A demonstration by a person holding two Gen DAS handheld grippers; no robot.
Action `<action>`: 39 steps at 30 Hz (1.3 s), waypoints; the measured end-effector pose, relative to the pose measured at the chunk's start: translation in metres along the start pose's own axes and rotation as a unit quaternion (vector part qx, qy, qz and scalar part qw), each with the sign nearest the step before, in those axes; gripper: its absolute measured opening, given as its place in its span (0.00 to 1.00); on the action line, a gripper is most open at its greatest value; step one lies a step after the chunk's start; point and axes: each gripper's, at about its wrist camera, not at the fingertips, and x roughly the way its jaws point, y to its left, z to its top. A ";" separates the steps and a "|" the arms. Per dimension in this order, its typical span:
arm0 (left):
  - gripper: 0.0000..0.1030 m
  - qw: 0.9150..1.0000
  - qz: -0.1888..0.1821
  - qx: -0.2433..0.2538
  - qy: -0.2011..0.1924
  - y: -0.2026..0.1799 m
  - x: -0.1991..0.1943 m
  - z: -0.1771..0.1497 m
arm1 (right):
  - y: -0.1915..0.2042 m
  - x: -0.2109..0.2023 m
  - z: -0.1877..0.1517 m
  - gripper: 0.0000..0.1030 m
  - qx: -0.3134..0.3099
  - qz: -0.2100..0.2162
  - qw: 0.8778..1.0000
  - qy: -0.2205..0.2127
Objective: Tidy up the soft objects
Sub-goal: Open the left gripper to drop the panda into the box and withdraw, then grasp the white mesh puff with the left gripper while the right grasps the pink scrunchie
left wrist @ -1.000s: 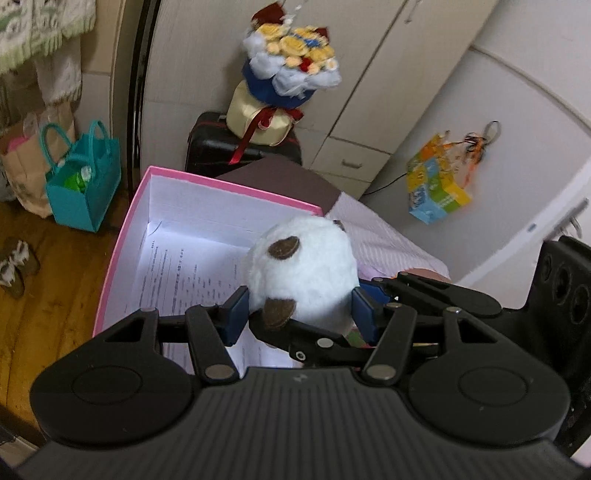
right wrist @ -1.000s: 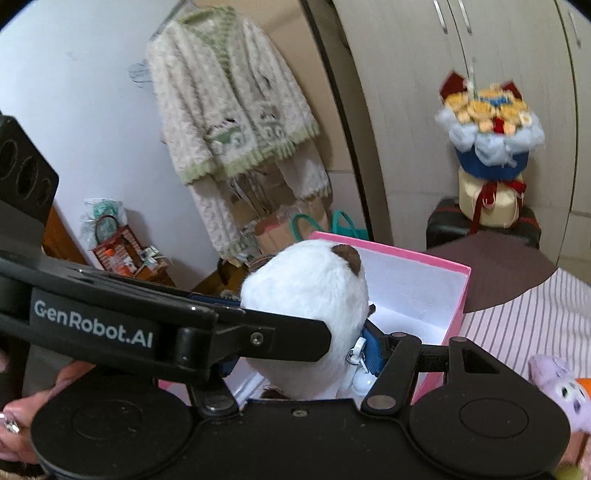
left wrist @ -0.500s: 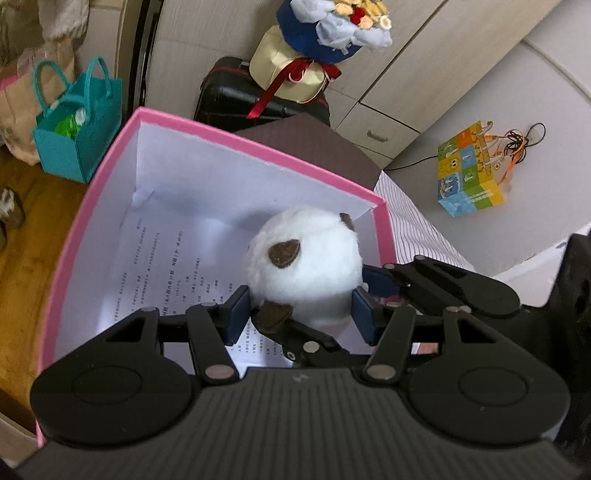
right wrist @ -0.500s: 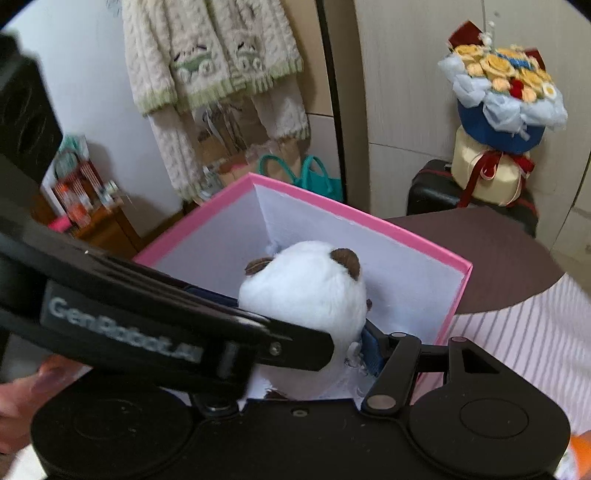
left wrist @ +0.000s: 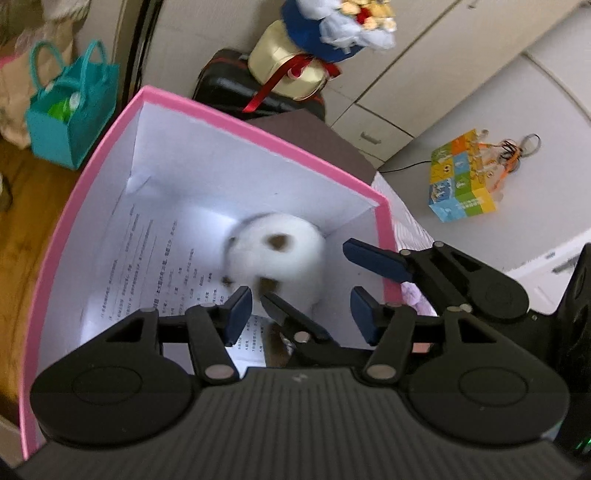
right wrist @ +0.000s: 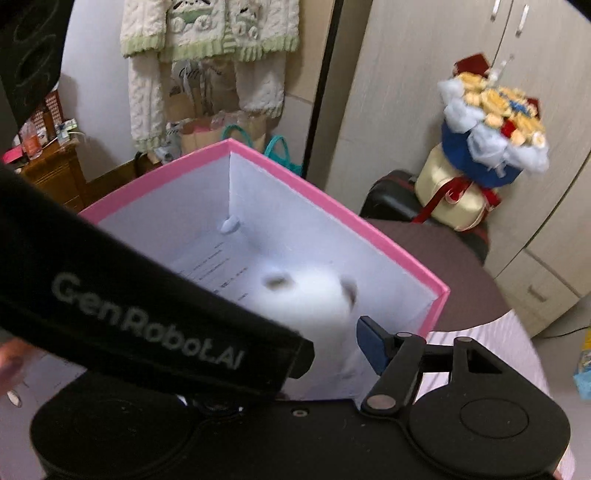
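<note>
"GenRobot.AI" reads along your left tool (left wrist: 295, 314). Both tools tilt down over the pink box (left wrist: 295, 147); the right tool (left wrist: 306, 280) is opening, the left stands open, the blurred white plush (left wrist: 280, 254) free of both.

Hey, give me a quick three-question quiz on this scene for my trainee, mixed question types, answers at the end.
1. True or false: the plush toy is inside the pink box.
2. What lies on the box's bottom? A. a towel B. printed paper C. a pillow
3. Fill in: the bouquet stands on a black ____.
Key: 1 true. 2 B. 3 suitcase.
</note>
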 end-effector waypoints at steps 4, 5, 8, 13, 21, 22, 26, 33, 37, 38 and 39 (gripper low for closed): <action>0.60 0.999 -0.003 0.038 -0.032 -0.007 -0.025 -0.007 | -0.008 -0.030 -0.008 0.71 0.024 0.023 0.998 -0.044; 0.60 0.998 -0.002 0.049 -0.040 -0.009 -0.032 -0.010 | -0.010 -0.039 -0.011 0.71 0.033 0.032 0.997 -0.056; 0.60 0.995 0.012 0.086 -0.058 -0.015 -0.055 -0.021 | -0.017 -0.068 -0.025 0.71 0.057 0.061 0.993 -0.083; 0.60 0.988 0.018 0.133 -0.073 -0.029 -0.091 -0.040 | -0.021 -0.107 -0.050 0.71 0.088 0.085 0.987 -0.103; 0.67 0.973 0.027 0.202 -0.106 -0.066 -0.139 -0.084 | -0.019 -0.157 -0.085 0.71 0.098 0.095 0.984 -0.117; 0.68 0.970 0.030 0.212 -0.112 -0.070 -0.144 -0.092 | -0.019 -0.164 -0.090 0.71 0.097 0.094 0.984 -0.118; 0.71 0.961 0.026 0.244 -0.124 -0.087 -0.160 -0.122 | -0.019 -0.189 -0.113 0.71 0.091 0.088 0.985 -0.114; 0.75 0.946 0.011 0.298 -0.128 -0.116 -0.167 -0.166 | -0.023 -0.229 -0.159 0.71 0.080 0.055 0.990 -0.105; 0.75 0.943 0.000 0.315 -0.111 -0.130 -0.159 -0.183 | -0.029 -0.241 -0.187 0.72 0.084 0.034 0.991 -0.102; 0.75 0.942 -0.002 0.318 -0.105 -0.133 -0.156 -0.187 | -0.032 -0.243 -0.194 0.72 0.090 0.034 0.990 -0.100; 0.75 0.942 -0.004 0.319 -0.101 -0.136 -0.153 -0.191 | -0.035 -0.244 -0.200 0.72 0.096 0.033 0.990 -0.098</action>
